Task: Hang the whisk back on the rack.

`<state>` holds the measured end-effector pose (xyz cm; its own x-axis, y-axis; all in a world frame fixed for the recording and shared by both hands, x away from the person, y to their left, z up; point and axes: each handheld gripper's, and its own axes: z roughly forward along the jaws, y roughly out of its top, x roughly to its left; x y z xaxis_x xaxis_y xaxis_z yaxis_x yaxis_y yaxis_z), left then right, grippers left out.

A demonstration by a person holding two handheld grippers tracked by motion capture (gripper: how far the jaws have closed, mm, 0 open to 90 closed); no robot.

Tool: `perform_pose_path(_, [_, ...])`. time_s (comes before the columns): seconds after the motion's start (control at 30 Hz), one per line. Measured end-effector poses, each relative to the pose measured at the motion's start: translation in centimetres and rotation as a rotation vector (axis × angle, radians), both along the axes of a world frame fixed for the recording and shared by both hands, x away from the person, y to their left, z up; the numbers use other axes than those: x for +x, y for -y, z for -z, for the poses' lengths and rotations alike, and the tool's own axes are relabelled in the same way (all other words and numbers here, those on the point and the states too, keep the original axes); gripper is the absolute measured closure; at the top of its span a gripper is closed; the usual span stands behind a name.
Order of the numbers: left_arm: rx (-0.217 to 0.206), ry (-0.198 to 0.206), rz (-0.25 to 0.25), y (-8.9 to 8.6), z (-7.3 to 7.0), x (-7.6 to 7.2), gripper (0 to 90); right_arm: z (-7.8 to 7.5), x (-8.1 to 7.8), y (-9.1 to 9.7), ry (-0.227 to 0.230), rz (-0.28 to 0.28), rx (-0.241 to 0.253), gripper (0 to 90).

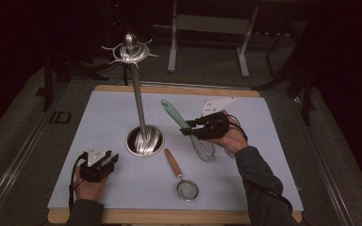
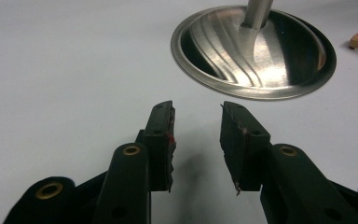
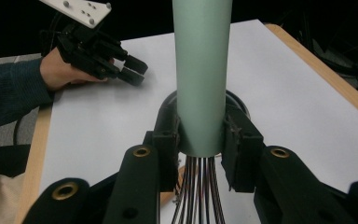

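Whisk [image 1: 187,127]: handle up-left, wires down

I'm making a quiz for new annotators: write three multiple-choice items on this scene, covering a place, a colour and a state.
1. Where does the strainer lie?
A. Nearer the person than the stand base
B. Hung on the stand
C. Off the table

2. What colour is the whisk handle?
A. Red
B. Pale green
C. Black

3. How is the right gripper?
A. Open and empty
B. Resting flat on the table
C. Shut on the whisk

Key: 1 A, it lies on the sheet below the base in the high view; 2 B, the handle is pale green; 3 C, both pads press the handle.
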<state>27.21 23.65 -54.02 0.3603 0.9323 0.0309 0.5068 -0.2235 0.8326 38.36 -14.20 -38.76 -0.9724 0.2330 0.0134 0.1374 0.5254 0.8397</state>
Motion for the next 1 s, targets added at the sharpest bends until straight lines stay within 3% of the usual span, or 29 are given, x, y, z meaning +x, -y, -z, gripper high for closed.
perform_pose_path(0.43, [-0.004, -0.002, -0.002, 0.0, 0.0, 0.0, 65.6, -3.1, -0.1, -1.6, 0.041, -0.051, 0.01, 69.3])
perform_pose_path(1.0, [0.0, 0.001, -0.003, 0.0, 0.0, 0.0, 65.1, -5.1, -0.5, -3.4, 0.052, -0.097, 0.061, 69.3])
